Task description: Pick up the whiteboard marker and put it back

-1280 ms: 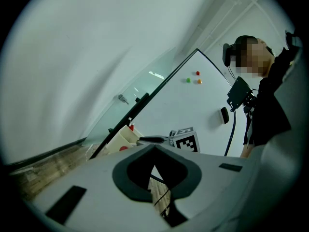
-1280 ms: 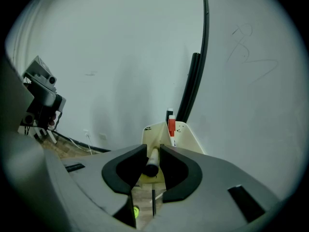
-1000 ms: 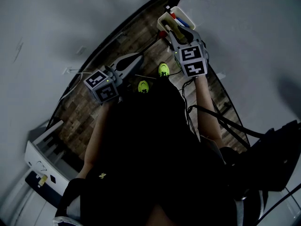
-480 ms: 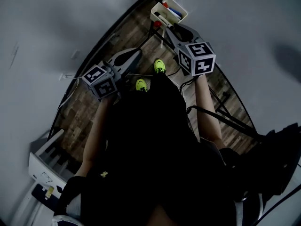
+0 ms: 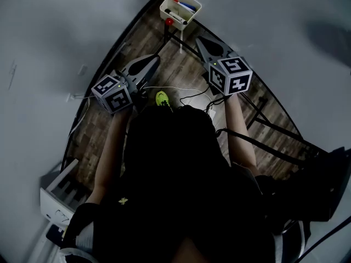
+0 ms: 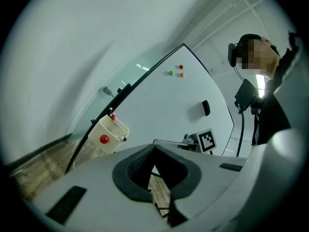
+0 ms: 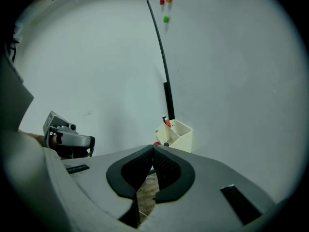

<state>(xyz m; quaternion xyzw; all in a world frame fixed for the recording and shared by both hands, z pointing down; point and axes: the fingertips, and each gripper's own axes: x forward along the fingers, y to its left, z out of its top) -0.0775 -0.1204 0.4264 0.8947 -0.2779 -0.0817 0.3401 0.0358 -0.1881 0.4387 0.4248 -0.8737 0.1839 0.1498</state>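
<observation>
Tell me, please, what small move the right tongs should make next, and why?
Probably lower the right tongs to rest near the left tongs. They have just closed with nothing between them, they stand apart from the tray, and markers already lie in it, so the put-back looks done.

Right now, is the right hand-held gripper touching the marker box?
Apart. The head view shows a clear gap between the right hand-held gripper, its tips shut, and the box. The right gripper view shows the box well beyond its empty jaws.
</observation>
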